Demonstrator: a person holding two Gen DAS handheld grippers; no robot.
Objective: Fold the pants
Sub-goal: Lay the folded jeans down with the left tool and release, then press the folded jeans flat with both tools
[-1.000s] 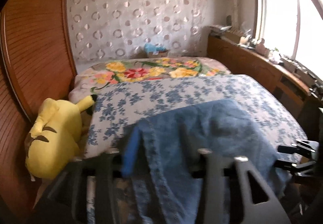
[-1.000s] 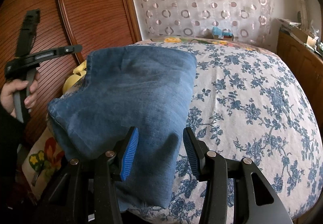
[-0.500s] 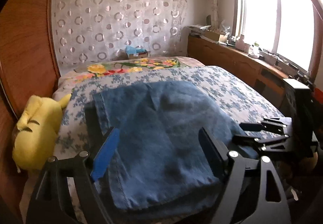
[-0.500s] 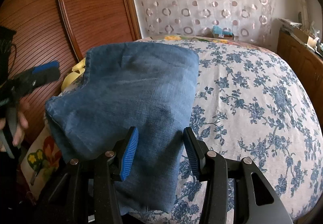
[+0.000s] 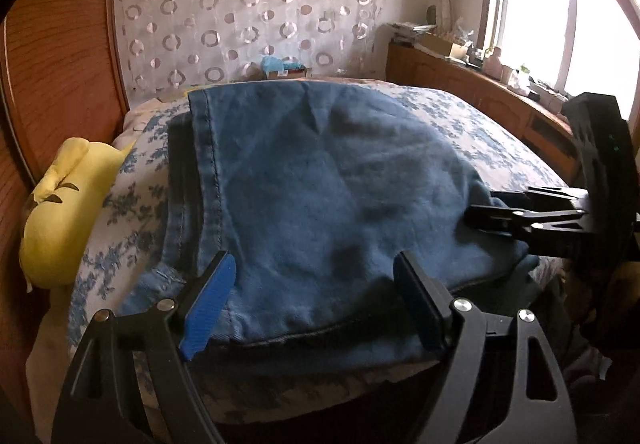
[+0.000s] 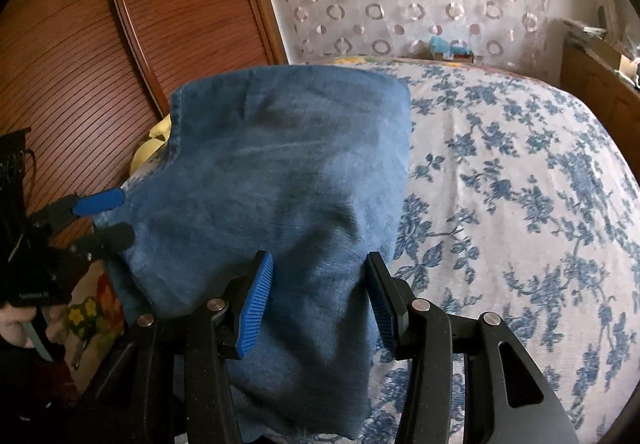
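One bed (image 6: pixel 520 204) with a blue-flowered cover is seen, and folded blue pants (image 5: pixel 320 196) are laid at its near left corner, reaching the near edge. Beside the left edge a yellow plush toy (image 5: pixel 60 212) is propped. The left tool (image 5: pixel 316 308) is held released over the pants' hem; the right tool (image 6: pixel 316 300) is likewise unclenched above the denim.
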